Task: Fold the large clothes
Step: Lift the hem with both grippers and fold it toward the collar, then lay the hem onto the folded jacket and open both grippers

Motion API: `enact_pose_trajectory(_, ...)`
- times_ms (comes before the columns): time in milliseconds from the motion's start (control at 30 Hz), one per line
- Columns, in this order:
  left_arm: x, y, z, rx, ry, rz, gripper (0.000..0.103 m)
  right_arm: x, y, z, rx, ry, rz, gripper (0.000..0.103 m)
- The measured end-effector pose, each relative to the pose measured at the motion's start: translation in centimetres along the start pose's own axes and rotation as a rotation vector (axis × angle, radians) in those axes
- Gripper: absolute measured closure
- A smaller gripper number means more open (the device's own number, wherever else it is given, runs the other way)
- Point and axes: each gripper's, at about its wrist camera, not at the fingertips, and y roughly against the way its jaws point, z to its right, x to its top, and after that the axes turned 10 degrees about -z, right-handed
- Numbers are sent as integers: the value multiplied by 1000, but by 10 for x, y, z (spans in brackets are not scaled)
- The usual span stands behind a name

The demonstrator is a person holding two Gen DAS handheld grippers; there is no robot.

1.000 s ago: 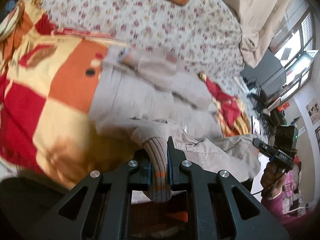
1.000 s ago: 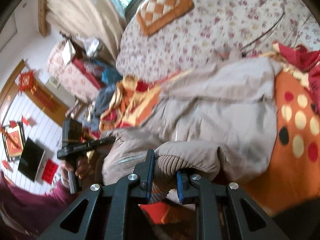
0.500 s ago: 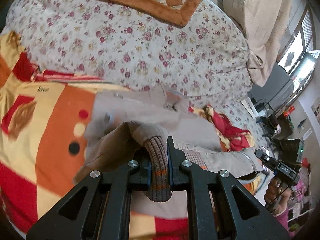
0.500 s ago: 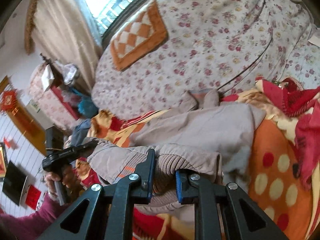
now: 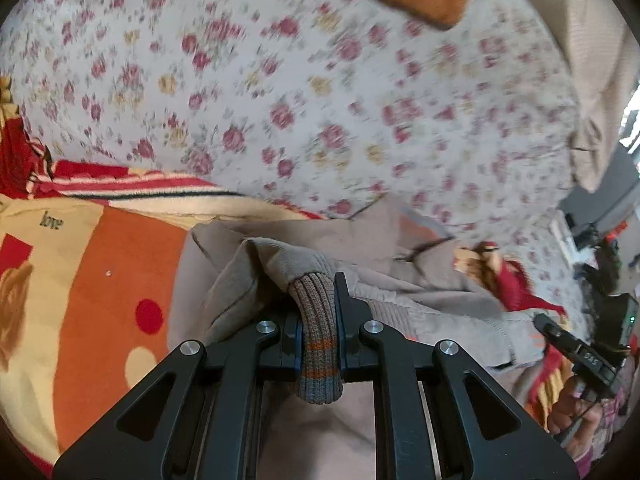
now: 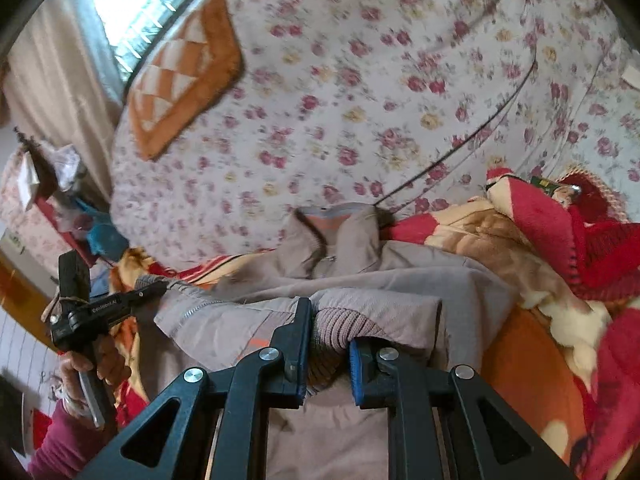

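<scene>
Floral bedspread [image 5: 304, 92], both hand-held grippers [image 5: 319, 330] [image 6: 329, 354] clamped on beige jacket's [image 6: 400, 280] ribbed hem

Floral bedspread [image 6: 360, 100], orange checked cushion [image 6: 184, 76], beige curtain [image 6: 52, 92], bright window [image 6: 136, 4], perhaps

Matt cloth jacket [image 6: 400, 280], ribbed knit cuff [image 5: 318, 332], seemingly fleecy blanket [image 5: 112, 264]

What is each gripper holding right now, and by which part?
Both hold the grey jacket by its ribbed knit hem band: left gripper and right gripper are each shut on it.
</scene>
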Motion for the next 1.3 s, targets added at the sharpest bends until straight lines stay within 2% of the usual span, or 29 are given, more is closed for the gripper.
enact_pose_trajectory(167, 9, -37, -12, 12, 27, -42, 92, 15, -38, 26, -14, -68, -36, 88)
enact_pose_trajectory(267, 13, -51, -15, -8, 22, -53, 89, 18, -59, 41, -22, -118, -62, 88)
enact_pose_trajectory(333, 17, -56, -18, -40, 28, -64, 77, 19, -72, 52, -24, -164, -77, 88)
enact_pose_trajectory(400, 20, -56, -20, -73, 39, -80, 59, 19, -81, 63, -25, -212, -101, 88)
enact_pose_trajectory(433, 21, -52, -20, -81, 43, -78, 45, 19, -81, 64, -19, -223, -101, 85)
enact_pose_trajectory(467, 22, -48, -20, -84, 44, -69, 37, 19, -78, 64, -7, -235, -90, 83)
enact_pose_trajectory(533, 23, -33, -20, -80, 38, -34, 36, 19, -69, 59, 6, -224, -62, 61)
enact_pose_trajectory(567, 24, -27, -20, -71, 39, -19, 35, 19, -62, 54, 2, -210, -45, 60)
enact_pose_trajectory(633, 22, -9, -21, -53, 49, 21, 33, 19, -51, 42, -50, -164, -19, 59)
enact_pose_trajectory(700, 15, 5, -22, -75, 44, 33, 33, 16, -38, 28, -106, -113, -6, 59)
enact_pose_trajectory(833, -12, 19, -23, -66, 20, 36, 33, -3, -20, 10, -75, -54, 32, 59)
enact_pose_trajectory(867, -21, 19, -24, -46, 16, 28, 33, -9, -21, 6, -89, -37, 26, 59)
enact_pose_trajectory(1000, -47, 6, -28, -18, 24, -23, 33, -18, -68, 15, -211, -44, -110, 59)
enact_pose_trajectory(1067, -57, -1, -29, -4, 22, -44, 33, -18, -81, 24, -221, -68, -143, 59)
enact_pose_trajectory(1200, -57, -8, -29, 31, 0, -49, 33, -14, -61, 14, -165, -66, -80, 58)
enact_pose_trajectory(1267, -51, -11, -31, 31, 9, -45, 33, -13, -53, 4, -160, -37, -57, 54)
enact_pose_trajectory(1300, -49, -12, -31, 27, 15, -45, 33, -12, -52, -2, -160, -13, -51, 48)
